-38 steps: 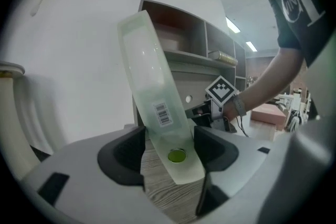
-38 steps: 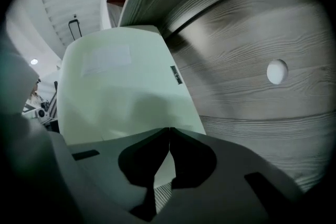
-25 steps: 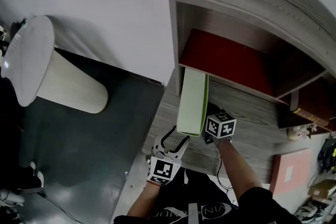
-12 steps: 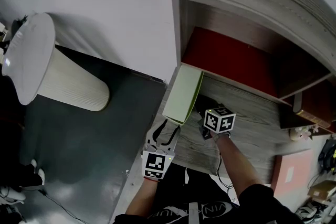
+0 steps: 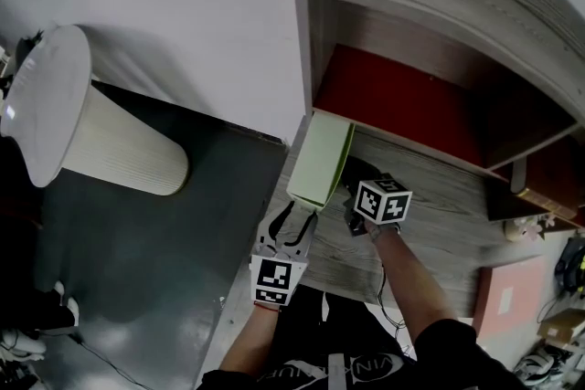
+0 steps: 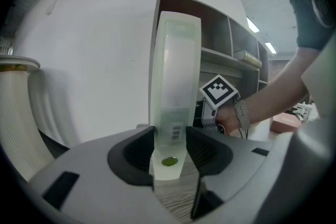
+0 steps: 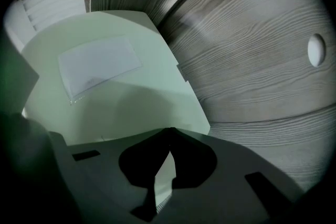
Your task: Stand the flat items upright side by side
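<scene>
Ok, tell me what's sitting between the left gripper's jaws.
The pale green folder: its narrow spine sits between the jaws of the left gripper, which touch it on both sides. The left gripper view shows this plainly.

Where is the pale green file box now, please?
In the head view, the pale green file box stands at the desktop's left end, beside the shelf's side panel, its near edge gripped by the left hand-held gripper.

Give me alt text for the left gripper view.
The left gripper clamps the spine of a pale green folder, held upright over a wood-grain desk. Behind it are a white wall and an open shelf unit.
</scene>
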Tool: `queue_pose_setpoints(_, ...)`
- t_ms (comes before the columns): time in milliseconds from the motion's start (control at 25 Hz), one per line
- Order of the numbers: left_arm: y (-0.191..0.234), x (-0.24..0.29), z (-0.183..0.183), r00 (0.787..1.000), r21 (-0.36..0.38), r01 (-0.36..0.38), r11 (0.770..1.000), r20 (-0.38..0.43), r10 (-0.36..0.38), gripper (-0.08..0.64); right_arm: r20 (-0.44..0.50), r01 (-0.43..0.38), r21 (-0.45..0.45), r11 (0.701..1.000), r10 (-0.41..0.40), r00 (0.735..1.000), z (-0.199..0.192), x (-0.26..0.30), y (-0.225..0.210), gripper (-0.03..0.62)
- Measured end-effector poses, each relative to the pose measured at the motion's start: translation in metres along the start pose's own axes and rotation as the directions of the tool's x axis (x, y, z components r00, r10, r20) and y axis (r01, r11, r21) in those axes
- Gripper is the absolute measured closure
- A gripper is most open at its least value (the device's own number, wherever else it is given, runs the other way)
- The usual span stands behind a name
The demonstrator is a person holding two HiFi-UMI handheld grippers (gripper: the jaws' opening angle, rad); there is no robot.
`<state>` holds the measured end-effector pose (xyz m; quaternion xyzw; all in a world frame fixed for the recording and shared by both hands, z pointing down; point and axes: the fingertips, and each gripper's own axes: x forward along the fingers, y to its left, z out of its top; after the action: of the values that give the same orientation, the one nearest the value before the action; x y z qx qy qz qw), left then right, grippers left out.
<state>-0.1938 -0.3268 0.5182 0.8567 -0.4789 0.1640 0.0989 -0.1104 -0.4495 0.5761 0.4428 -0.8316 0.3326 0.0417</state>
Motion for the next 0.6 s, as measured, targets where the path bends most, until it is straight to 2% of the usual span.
queue_pose_setpoints(160, 0.0, -0.001, -0.001, 1.0, -0.018, -0.011, 1.0, 0.008, 0.011, 0.37, 0.008, 0.008, -0.002, 1.0, -0.008, 1.0, 0.004, -0.001, -0.002, 0.598)
queue_pose_setpoints(280, 0.0, -0.002, -0.002, 1.0, -0.037, -0.024, 0.999, 0.016, 0.024, 0.37, -0.001, -0.015, -0.016, 1.0, 0.015, 1.0, 0.001, -0.007, 0.004, 0.597)
queue_pose_setpoints(520, -0.007, -0.012, 0.001, 0.998, -0.021, -0.051, 0.998, 0.034, 0.052, 0.381, -0.026, -0.079, -0.109, 0.991, 0.077, 0.997, -0.001, -0.036, 0.022, 0.586)
queue_pose_setpoints(600, -0.01, -0.017, 0.001, 0.997, -0.029, -0.069, 0.997, 0.042, 0.071, 0.409, -0.017, -0.089, -0.129, 0.988, 0.088, 0.996, -0.001, -0.05, 0.025, 0.584)
